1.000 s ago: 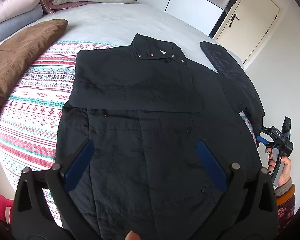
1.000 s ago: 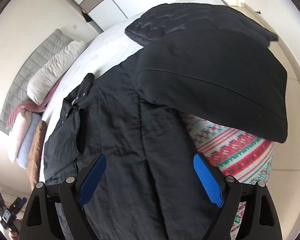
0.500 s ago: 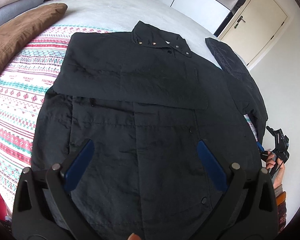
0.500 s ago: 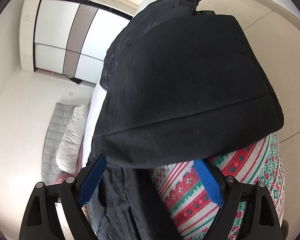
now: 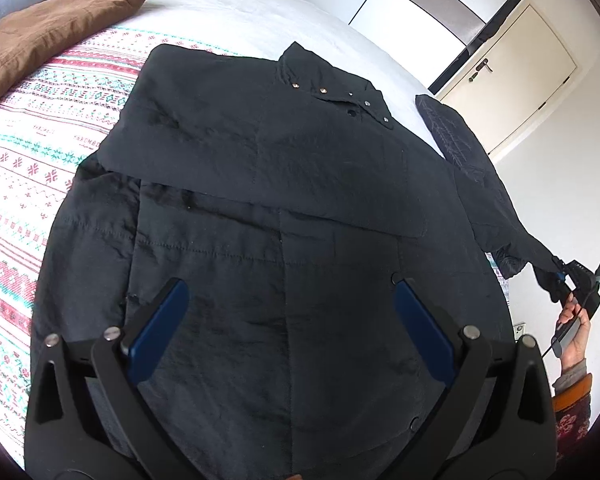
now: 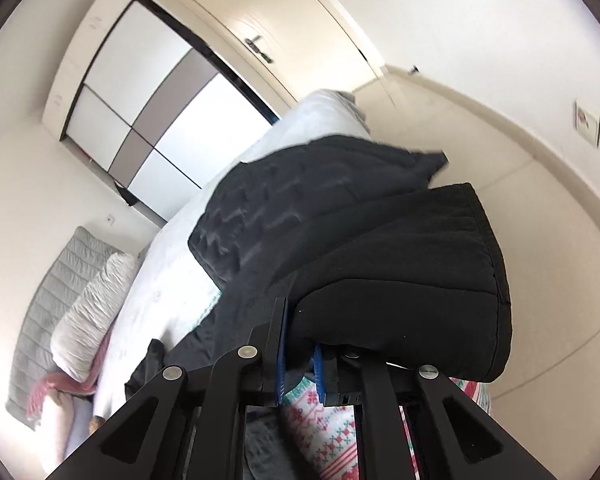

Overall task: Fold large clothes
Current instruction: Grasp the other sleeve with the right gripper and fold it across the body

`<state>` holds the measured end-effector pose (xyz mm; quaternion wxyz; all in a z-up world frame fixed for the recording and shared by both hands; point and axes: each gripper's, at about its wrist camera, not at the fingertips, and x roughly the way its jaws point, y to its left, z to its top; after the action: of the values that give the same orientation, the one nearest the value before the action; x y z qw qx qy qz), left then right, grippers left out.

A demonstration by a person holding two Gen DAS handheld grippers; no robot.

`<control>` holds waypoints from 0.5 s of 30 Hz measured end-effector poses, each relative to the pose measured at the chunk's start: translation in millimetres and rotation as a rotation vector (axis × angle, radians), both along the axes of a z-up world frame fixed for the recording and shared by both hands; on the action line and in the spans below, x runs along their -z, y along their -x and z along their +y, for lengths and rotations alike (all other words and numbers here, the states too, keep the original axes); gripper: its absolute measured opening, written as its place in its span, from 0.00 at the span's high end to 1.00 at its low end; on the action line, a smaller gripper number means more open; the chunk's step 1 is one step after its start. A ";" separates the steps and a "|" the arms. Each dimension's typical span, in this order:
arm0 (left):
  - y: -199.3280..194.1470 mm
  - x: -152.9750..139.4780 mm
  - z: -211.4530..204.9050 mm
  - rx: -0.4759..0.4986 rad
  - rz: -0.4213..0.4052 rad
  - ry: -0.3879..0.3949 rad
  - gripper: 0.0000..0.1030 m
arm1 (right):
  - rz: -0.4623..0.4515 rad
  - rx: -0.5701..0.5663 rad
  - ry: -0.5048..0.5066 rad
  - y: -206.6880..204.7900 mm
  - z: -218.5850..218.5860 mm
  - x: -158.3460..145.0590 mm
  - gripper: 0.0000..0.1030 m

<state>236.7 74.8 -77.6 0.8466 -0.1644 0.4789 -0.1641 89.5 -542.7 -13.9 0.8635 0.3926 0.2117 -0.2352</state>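
Right gripper (image 6: 300, 364) is clamped onto the cuff end of the black jacket's sleeve (image 6: 400, 292), blue pads pinched close together with fabric caught between them. Left gripper (image 5: 288, 328) is held wide apart over the lower front of the jacket (image 5: 284, 208), nothing gripped.

The jacket is spread front-up on the patterned blanket (image 5: 28, 168) on the bed, one sleeve already laid across the chest, the other stretched out to the side off the bed edge.

Handling-wise, it looks padded and quilted, so probably soft but bulky, and a bit heavy for a pinch grip. The shell seems smooth and crinkly, so slipping is likely unless a thick seam or cuff is taken. The cuff hem is judged the best hold. Snaps (image 5: 322, 90) at the collar are hard metal dots.
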 end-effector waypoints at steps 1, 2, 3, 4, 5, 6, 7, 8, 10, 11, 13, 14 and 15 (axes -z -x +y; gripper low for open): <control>0.6 -2.4 1.7 -0.004 -0.012 -0.005 0.01 | -0.008 -0.015 0.049 -3.5 6.4 -15.5 0.92; 0.7 -4.6 4.2 -0.009 -0.025 -0.009 0.01 | -0.014 -0.033 0.096 -3.3 15.5 -28.5 0.92; 1.2 -6.9 6.2 -0.013 -0.039 -0.011 0.01 | -0.019 -0.056 0.145 -7.5 26.8 -42.5 0.92; 1.3 -8.6 8.3 -0.017 -0.048 -0.008 0.01 | -0.024 -0.079 0.187 -12.2 38.1 -53.6 0.93; 0.9 -9.6 10.7 -0.019 -0.054 -0.002 0.01 | -0.030 -0.111 0.233 -19.2 52.9 -65.8 0.93; 0.5 -10.0 13.1 -0.021 -0.059 0.008 0.01 | -0.034 -0.139 0.269 -24.8 67.0 -74.5 0.93; 0.1 -10.1 15.6 -0.024 -0.062 0.015 0.01 | -0.037 -0.179 0.319 -34.1 85.9 -85.2 0.93; -0.1 -9.5 17.9 -0.028 -0.064 0.019 0.01 | -0.037 -0.216 0.360 -46.8 106.6 -92.7 0.93; -1.5 -8.4 21.3 -0.034 -0.067 0.021 0.01 | -0.029 -0.295 0.444 -62.5 145.7 -103.1 0.93; -2.1 -7.9 23.0 -0.037 -0.067 0.021 0.01 | -0.021 -0.333 0.481 -70.2 165.6 -103.6 0.93; -3.4 -6.5 26.6 -0.043 -0.067 0.027 0.01 | -0.001 -0.419 0.546 -86.9 206.0 -101.8 0.93; -3.6 -6.0 29.0 -0.047 -0.067 0.031 0.01 | 0.010 -0.454 0.571 -95.7 223.0 -97.6 0.92; -4.2 -5.6 30.7 -0.049 -0.068 0.034 0.01 | 0.025 -0.503 0.600 -106.8 244.7 -94.1 0.92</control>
<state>240.9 105.5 -72.0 0.8632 -0.1847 0.4428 -0.1572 196.3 -298.0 80.1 0.9681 0.0556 0.2334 -0.0723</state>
